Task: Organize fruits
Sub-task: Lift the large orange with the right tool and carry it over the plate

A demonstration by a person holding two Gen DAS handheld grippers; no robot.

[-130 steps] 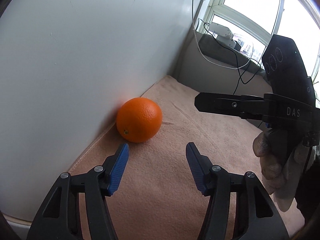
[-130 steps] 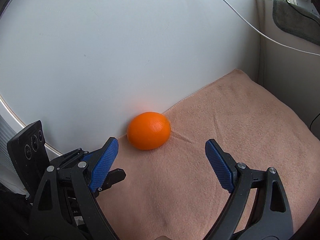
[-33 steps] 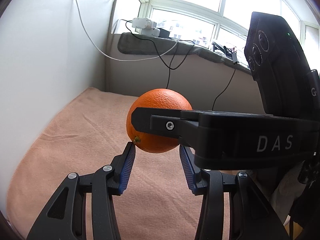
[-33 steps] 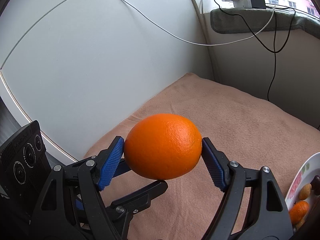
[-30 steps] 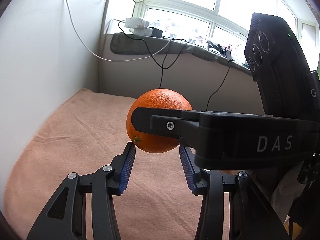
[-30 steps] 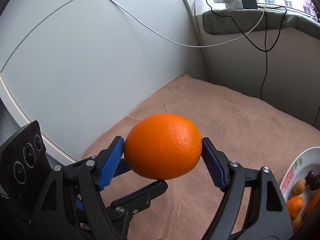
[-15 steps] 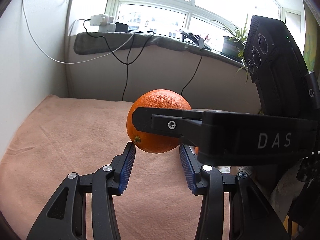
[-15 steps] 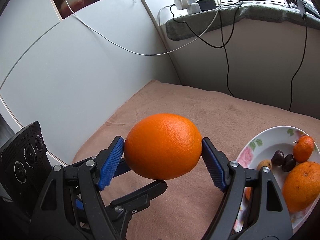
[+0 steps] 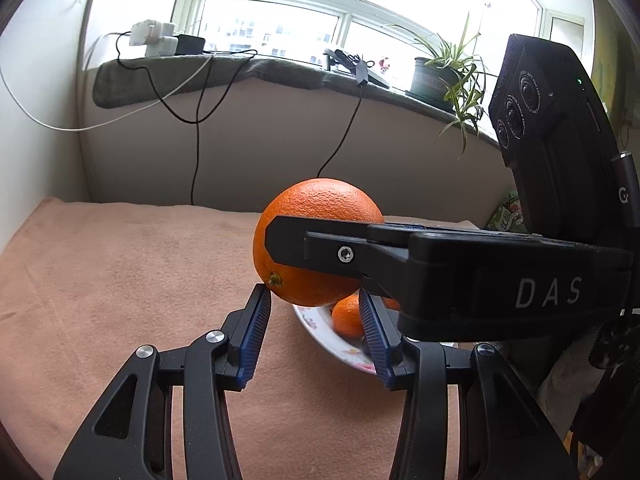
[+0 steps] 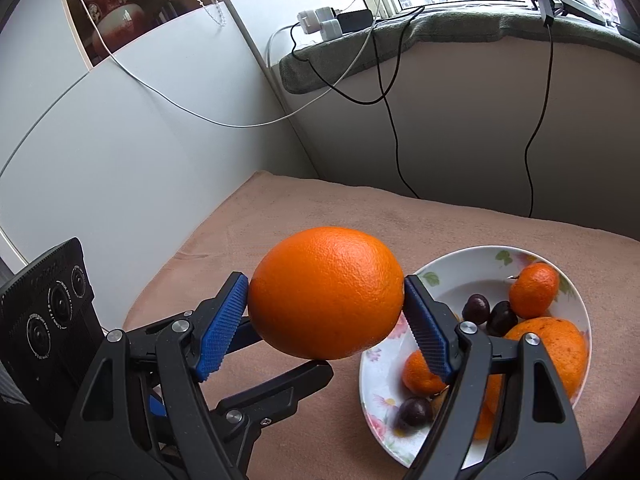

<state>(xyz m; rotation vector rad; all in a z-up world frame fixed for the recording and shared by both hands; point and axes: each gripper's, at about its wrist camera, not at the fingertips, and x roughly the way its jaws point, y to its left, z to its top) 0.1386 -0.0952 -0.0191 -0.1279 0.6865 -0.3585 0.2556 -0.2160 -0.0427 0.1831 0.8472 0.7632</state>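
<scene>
Above the plate's near edge: the large round orange with pebbled skin [image 10: 326,292] hangs in the air, over the peach-brown cloth surface [image 10: 304,216] and just beside the white ceramic plate with flower print [image 10: 472,264].
Right tongs [image 10: 326,300]: closed on the large orange; both blue ribbed pads press on its two sides, with the widest part between them.
Left tongs [image 9: 314,312]: half open and holding nothing; the tips stand close under the orange, and the left tip looks to be almost at the skin near the stem scar. I cannot tell if it touches.
Plate contents: one big orange fruit [image 10: 548,350], two small mandarins [image 10: 534,290], some dark round fruits [image 10: 476,308]. Little free place remains, mostly at the far left part of the plate.
Step in hand, as I judge: carrying the orange to the plate.
Risk 1: the pads grip a smooth round body, so a quick tilt could let it slip out and roll over the cloth.
Risk 2: releasing from too high could let it bounce on the other fruits, or push the small ones over the rim.
Risk 3: the two tongs are very near, so they could knock together and loosen the grip.
</scene>
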